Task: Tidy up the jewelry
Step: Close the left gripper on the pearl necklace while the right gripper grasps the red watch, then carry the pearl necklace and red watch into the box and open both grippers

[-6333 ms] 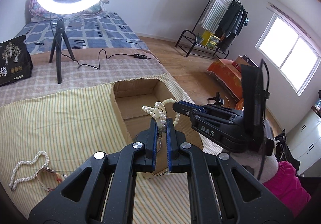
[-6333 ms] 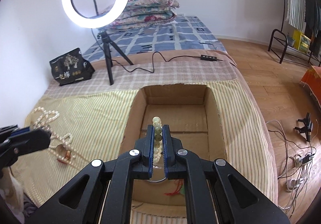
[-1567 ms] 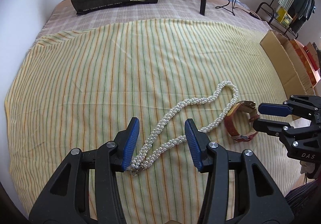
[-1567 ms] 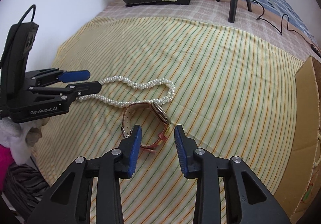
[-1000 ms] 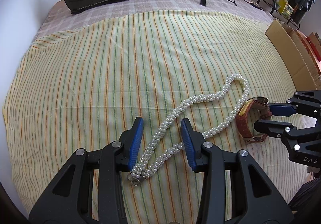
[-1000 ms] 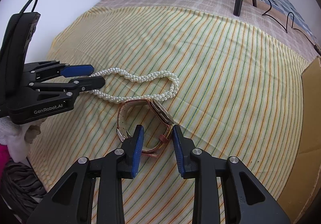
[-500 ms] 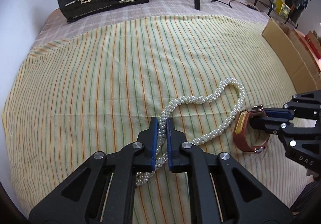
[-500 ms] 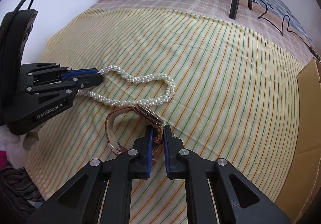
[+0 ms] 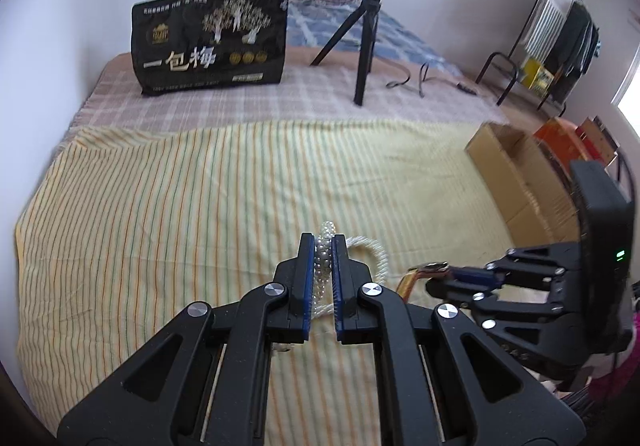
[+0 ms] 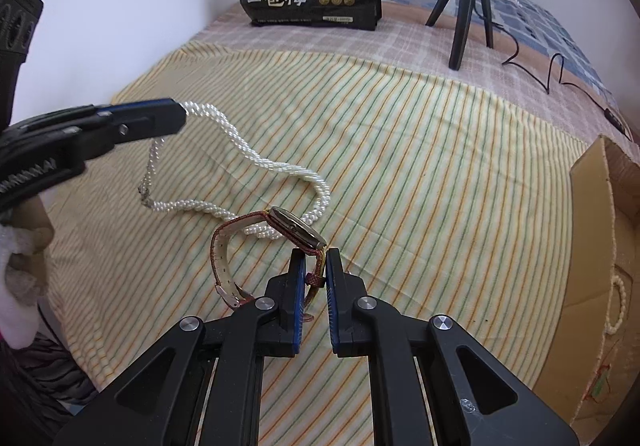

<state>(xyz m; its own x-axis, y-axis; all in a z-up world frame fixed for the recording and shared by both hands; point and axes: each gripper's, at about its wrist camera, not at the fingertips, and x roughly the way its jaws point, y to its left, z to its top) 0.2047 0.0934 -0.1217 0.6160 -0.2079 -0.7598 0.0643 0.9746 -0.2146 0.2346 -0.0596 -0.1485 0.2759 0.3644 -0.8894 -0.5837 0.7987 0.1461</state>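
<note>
Left gripper (image 9: 324, 260) is clamped tight on the pearl necklace (image 10: 256, 156), and the right gripper (image 10: 316, 270) is pinched shut on the strap of the watch (image 10: 294, 226), both just off the striped sheet (image 10: 420, 166). The cardboard box (image 10: 592, 214) sits off at the bed's edge. My worry: the necklace loop trails under the watch, touching it, so pulling the two apart could snag them. That thin strap could also slip out of the pinch.

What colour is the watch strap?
Reddish-brown outside, pale lining; the watch strap shows best in the right wrist view.
</note>
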